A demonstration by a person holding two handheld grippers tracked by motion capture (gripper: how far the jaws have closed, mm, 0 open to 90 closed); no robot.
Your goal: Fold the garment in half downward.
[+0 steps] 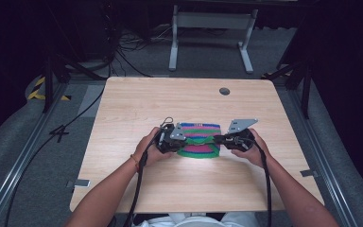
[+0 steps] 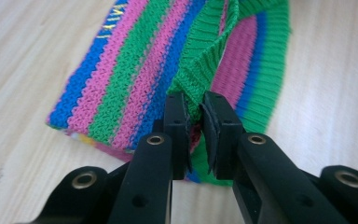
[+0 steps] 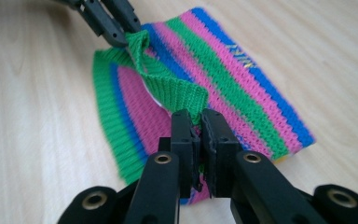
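Observation:
A knitted cloth with pink, green and blue stripes [image 1: 198, 139] lies flat on the wooden table [image 1: 137, 99], near its middle. My left gripper [image 1: 182, 142] is at the cloth's left side and is shut on its green ribbed edge [image 2: 200, 70]. My right gripper [image 1: 219, 139] is at the cloth's right side, shut on the same green edge [image 3: 177, 91]. That edge is lifted off the cloth and stretched between the two grippers. In the right gripper view the left gripper's fingers [image 3: 107, 21] hold the far end of the green band. Yellow lettering [image 2: 109, 28] runs along a blue stripe.
A round dark grommet [image 1: 224, 91] sits in the table near its far edge. Beyond the table stand a grey metal frame [image 1: 212, 28] and cables on the floor [image 1: 132, 52]. Bare tabletop surrounds the cloth on all sides.

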